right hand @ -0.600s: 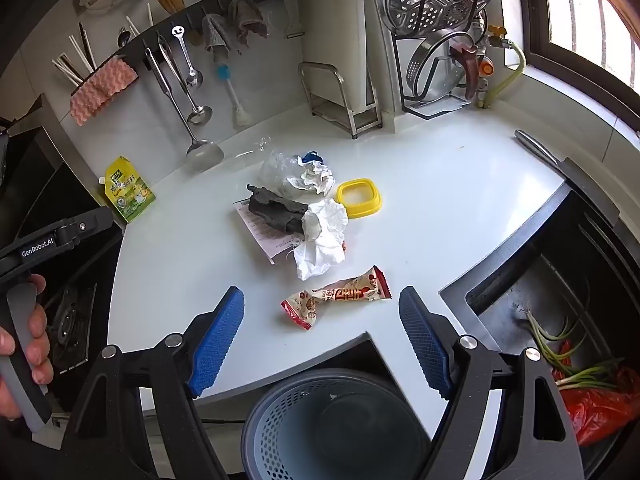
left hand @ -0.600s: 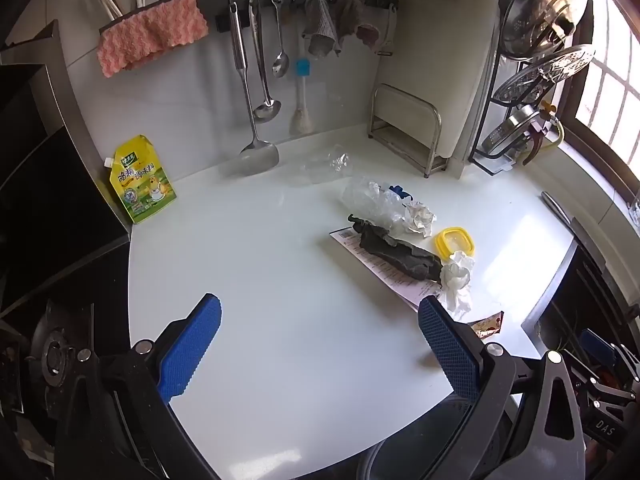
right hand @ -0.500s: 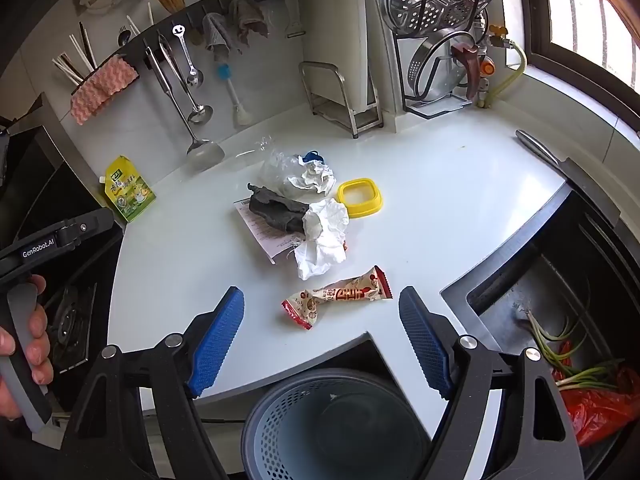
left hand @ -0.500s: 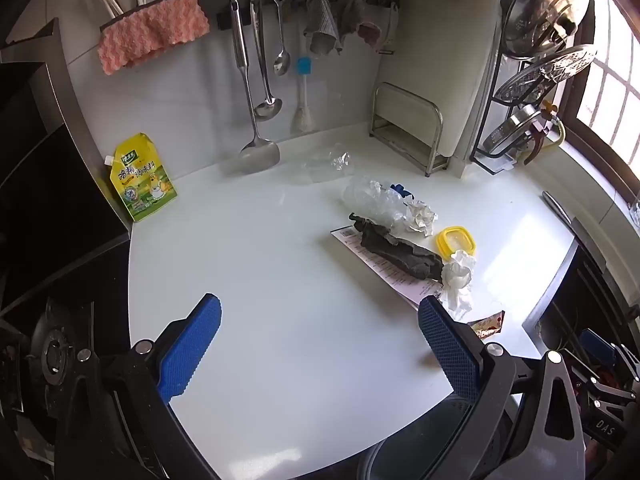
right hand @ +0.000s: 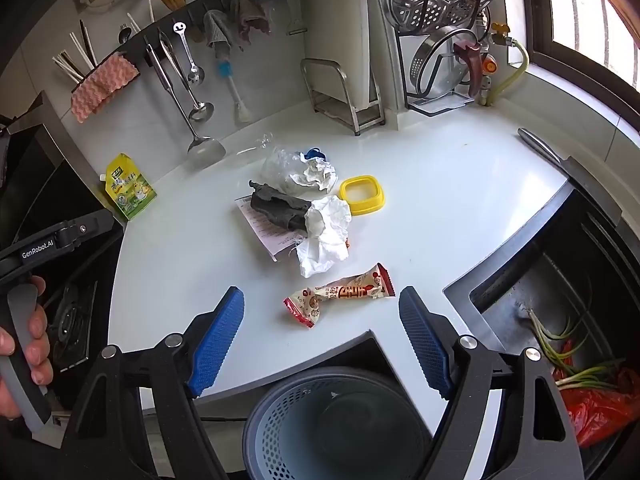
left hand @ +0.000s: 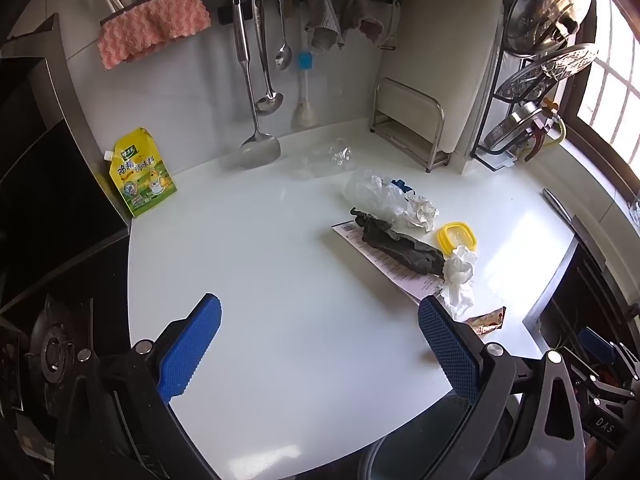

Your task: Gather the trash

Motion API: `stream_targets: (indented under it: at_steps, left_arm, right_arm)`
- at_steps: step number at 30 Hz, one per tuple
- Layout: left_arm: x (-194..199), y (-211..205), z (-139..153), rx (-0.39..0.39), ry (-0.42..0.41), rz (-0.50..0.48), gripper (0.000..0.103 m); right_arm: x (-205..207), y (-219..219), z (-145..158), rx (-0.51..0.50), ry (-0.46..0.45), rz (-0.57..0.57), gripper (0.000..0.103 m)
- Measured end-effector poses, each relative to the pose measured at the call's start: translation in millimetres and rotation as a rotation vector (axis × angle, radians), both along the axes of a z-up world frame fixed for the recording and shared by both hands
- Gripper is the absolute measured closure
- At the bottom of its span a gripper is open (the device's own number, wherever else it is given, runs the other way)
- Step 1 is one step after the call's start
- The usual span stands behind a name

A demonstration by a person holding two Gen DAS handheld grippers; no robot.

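Trash lies in a heap on the white counter [right hand: 440,200]: a dark grey rag [right hand: 280,206] on a printed paper slip [right hand: 264,228], crumpled white tissue [right hand: 324,236], a clear plastic bag [right hand: 280,168] with more tissue, a yellow lid [right hand: 362,195] and a red-and-cream snack wrapper [right hand: 340,292]. My right gripper [right hand: 322,336] hangs open just in front of the wrapper, above a grey mesh bin [right hand: 336,428]. In the left wrist view the rag [left hand: 400,246], tissue [left hand: 460,276] and wrapper [left hand: 486,320] lie to the right of my open left gripper [left hand: 320,344], which holds nothing.
A yellow-green seasoning pouch [left hand: 142,174] stands at the back left by the stove [left hand: 52,352]. Utensils and a pink cloth [left hand: 154,24] hang on the wall rail. A metal rack [right hand: 344,96] and steamer stand are at the back. The sink [right hand: 560,320] with green stalks lies right.
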State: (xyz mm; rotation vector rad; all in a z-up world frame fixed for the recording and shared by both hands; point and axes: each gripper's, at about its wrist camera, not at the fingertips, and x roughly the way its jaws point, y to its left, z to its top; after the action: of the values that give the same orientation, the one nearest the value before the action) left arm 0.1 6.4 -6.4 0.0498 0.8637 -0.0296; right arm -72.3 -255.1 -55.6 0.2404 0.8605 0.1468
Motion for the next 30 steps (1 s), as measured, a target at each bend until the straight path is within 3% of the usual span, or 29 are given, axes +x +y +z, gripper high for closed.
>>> stream_targets:
  at_steps: [30]
  left_arm:
    - [-2.0,10.7,-6.2,-0.016,0.033,0.019,0.006]
  right_arm:
    - [2.4,5.1,-4.6,0.012,0.021,0.021,0.027]
